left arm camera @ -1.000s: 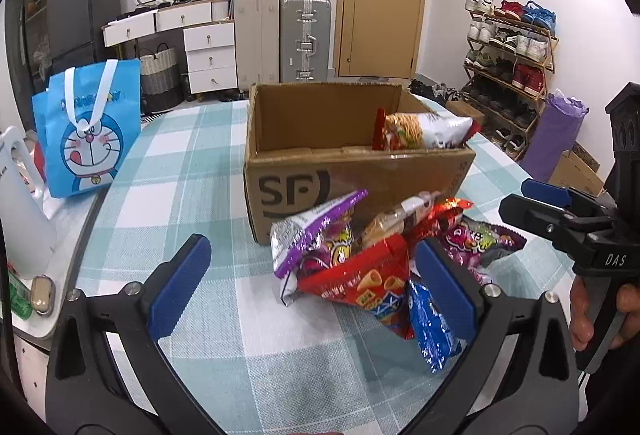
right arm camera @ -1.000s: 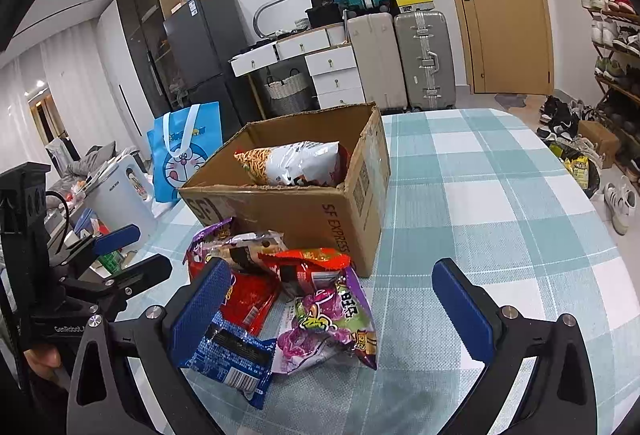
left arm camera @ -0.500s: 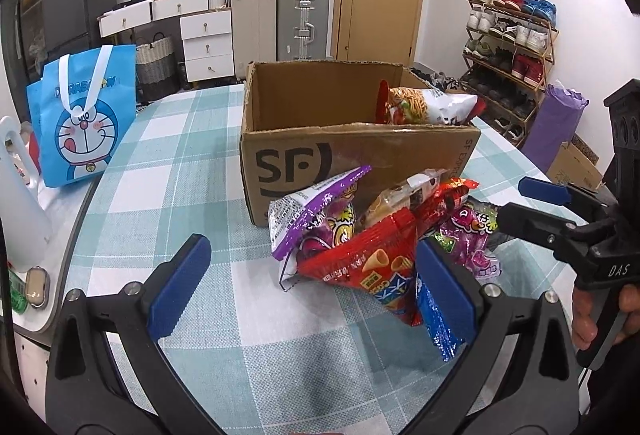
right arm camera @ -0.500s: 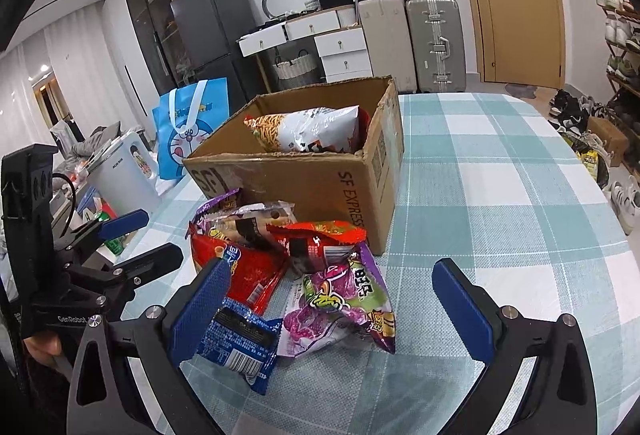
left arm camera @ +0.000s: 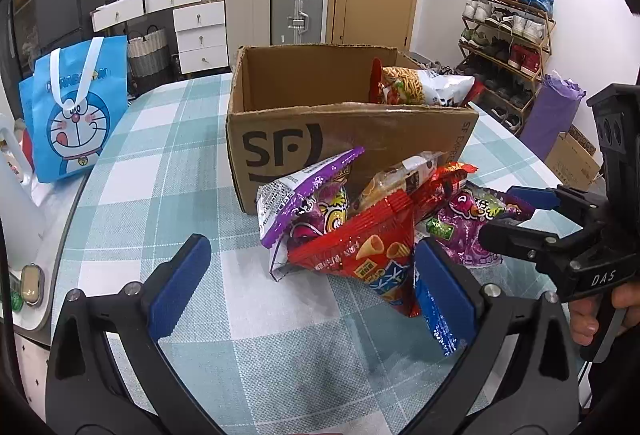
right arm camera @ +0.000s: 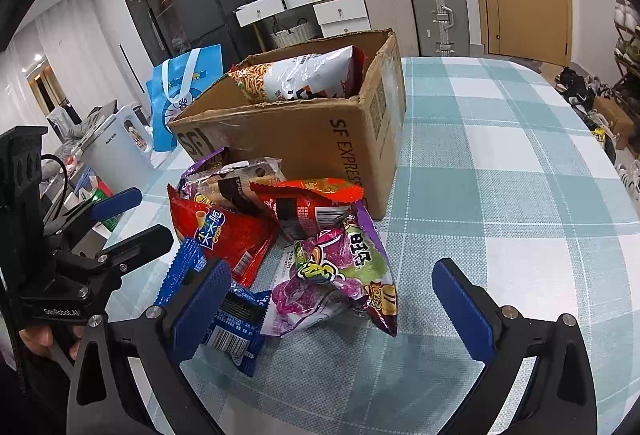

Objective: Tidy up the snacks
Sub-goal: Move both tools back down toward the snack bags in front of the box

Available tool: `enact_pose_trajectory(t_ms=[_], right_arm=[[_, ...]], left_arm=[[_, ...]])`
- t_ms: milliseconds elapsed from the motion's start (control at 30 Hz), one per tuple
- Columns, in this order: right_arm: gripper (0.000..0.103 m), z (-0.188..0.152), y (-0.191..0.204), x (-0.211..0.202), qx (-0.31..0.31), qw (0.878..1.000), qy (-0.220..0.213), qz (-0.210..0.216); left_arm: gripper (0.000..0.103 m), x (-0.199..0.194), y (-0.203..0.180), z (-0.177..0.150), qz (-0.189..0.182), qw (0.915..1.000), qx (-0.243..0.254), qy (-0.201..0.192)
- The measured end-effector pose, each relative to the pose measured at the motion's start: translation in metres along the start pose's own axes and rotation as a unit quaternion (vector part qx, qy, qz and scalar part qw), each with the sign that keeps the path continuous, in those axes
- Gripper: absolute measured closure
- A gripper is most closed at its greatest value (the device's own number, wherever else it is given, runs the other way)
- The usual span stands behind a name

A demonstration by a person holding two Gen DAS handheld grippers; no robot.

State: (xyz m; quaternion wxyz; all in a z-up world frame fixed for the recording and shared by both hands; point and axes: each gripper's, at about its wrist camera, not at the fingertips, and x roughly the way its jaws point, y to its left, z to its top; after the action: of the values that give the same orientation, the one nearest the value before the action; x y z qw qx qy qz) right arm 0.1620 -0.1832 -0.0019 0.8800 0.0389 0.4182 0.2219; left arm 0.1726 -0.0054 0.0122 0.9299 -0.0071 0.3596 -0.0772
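A cardboard SF box [left arm camera: 280, 143] [right arm camera: 320, 139] stands on the checked table and holds a noodle snack bag [left arm camera: 420, 87] [right arm camera: 296, 77]. A pile of snack bags lies in front of it: a red cone-snack bag [left arm camera: 368, 251] [right arm camera: 224, 231], a purple bag [left arm camera: 308, 195], a purple-green bag [right arm camera: 340, 275] [left arm camera: 472, 219] and a blue packet [right arm camera: 236, 319] [left arm camera: 436, 319]. My left gripper [left arm camera: 312, 283] is open, just short of the pile. My right gripper [right arm camera: 340, 307] is open, around the purple-green bag's near side.
A blue Doraemon bag [left arm camera: 76, 107] and a white appliance [right arm camera: 116, 147] stand at the table's left edge. Suitcases [left arm camera: 296, 7], drawers and a shoe rack [left arm camera: 508, 31] line the room beyond. Checked tablecloth [right arm camera: 500, 163] stretches right of the box.
Both grippers have moved closer to the snack pile and lower. The box and the pile have stayed put. Both stay open.
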Motion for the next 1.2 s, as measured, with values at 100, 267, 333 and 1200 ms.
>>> enact_pose_trajectory(t_ms=[100, 267, 333, 1200], right_arm=[[0.001, -0.001, -0.006, 0.004, 0.012, 1.0, 0.004, 0.004], [0.001, -0.002, -0.02, 0.01, 0.044, 0.999, 0.013, 0.016], [0.001, -0.002, -0.023, 0.011, 0.052, 0.998, 0.014, 0.025], [0.055, -0.005, -0.019, 0.01, 0.055, 0.996, 0.002, 0.064]], left_arm=[[0.001, 0.002, 0.0, -0.001, 0.001, 1.0, -0.001, 0.003], [0.001, 0.003, 0.0, -0.003, 0.001, 1.0, 0.001, 0.004], [0.001, 0.003, 0.001, -0.003, 0.0, 1.0, 0.0, 0.005], [0.001, 0.005, -0.004, -0.004, -0.035, 0.9991, 0.012, 0.02]])
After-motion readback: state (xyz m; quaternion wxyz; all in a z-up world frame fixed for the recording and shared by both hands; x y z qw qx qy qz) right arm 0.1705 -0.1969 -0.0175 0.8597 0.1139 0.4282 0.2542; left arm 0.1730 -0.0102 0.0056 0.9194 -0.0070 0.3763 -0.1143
